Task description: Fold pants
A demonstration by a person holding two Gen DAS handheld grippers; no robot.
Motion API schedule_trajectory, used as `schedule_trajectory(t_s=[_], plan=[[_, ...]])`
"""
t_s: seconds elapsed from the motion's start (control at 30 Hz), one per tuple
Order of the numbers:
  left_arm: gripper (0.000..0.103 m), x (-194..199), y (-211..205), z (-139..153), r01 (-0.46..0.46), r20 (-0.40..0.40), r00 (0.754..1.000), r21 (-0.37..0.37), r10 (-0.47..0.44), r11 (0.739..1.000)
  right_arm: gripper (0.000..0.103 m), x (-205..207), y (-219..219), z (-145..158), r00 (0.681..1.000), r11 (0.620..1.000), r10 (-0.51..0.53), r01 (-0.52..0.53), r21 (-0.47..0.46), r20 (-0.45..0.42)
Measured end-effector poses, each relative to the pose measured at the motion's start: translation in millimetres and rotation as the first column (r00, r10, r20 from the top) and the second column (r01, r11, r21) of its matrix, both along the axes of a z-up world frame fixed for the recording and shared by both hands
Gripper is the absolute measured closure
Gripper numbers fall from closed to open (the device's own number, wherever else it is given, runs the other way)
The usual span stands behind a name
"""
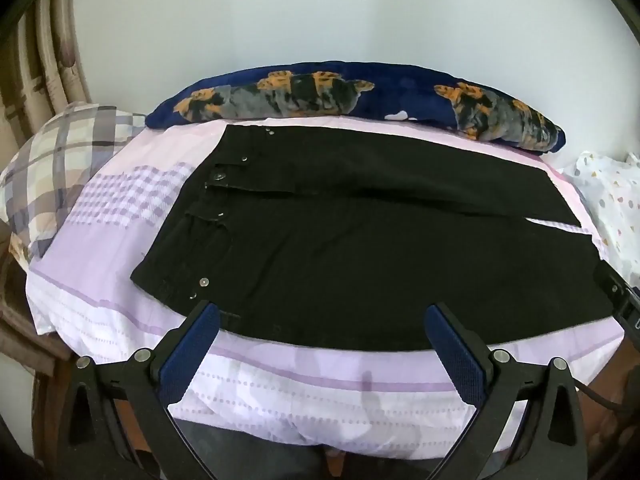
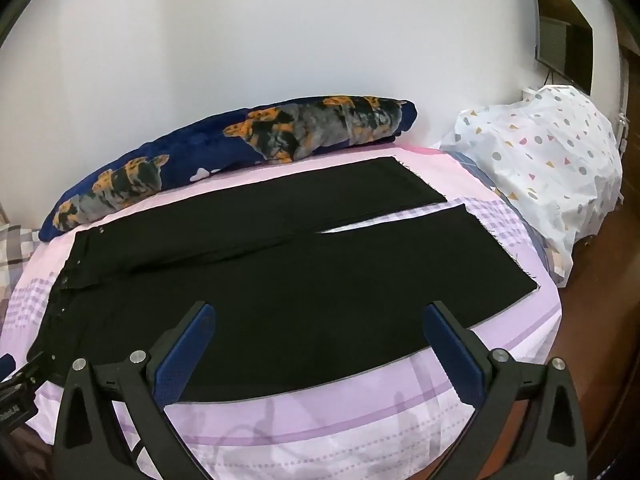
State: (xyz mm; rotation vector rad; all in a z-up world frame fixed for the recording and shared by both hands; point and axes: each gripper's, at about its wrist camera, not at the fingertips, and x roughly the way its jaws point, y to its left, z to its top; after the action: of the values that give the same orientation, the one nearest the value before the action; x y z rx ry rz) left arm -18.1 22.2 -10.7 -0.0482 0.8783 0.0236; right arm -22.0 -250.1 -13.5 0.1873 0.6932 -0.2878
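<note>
Black pants [image 1: 352,248] lie flat and unfolded on the pink and lilac bedsheet [image 1: 100,256], waistband with metal buttons to the left, the two legs side by side to the right. In the right wrist view the pants [image 2: 288,288] show both leg hems at the right, with a thin gap between the legs. My left gripper [image 1: 324,316] is open and empty, over the near edge of the pants close to the waistband. My right gripper [image 2: 320,316] is open and empty, over the near leg.
A rolled navy blanket [image 1: 360,92] with orange and grey print lies along the white wall behind the pants. A plaid pillow [image 1: 52,168] sits at the left. A white dotted pillow [image 2: 552,160] sits at the right end. The bed's near edge drops to a wooden floor [image 2: 616,360].
</note>
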Motion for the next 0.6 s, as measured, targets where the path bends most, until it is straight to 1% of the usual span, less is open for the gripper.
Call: schedule_trajectory(t_s=[0.27, 0.33, 0.6], plan=[[0.001, -8.8, -15.6, 6.8, 0.076, 0.035, 0.996, 0.061, -0.079, 0.995, 0.000, -0.9, -2.5, -1.1, 1.000, 1.000, 0.002, -0.002, 0.001, 0.004], [0.001, -9.7, -18.5, 7.5, 0.092, 0.040, 0.995, 0.063, -0.095, 0.994, 0.000, 0.3, -1.3, -0.2, 1.000, 1.000, -0.002, 0.002, -0.003, 0.006], [0.001, -11.7, -20.4, 8.1, 0.103, 0.054, 0.993, 0.073, -0.107, 0.992, 0.000, 3.2, 0.7, 0.5, 1.000, 1.000, -0.001, 0.001, -0.012, 0.007]])
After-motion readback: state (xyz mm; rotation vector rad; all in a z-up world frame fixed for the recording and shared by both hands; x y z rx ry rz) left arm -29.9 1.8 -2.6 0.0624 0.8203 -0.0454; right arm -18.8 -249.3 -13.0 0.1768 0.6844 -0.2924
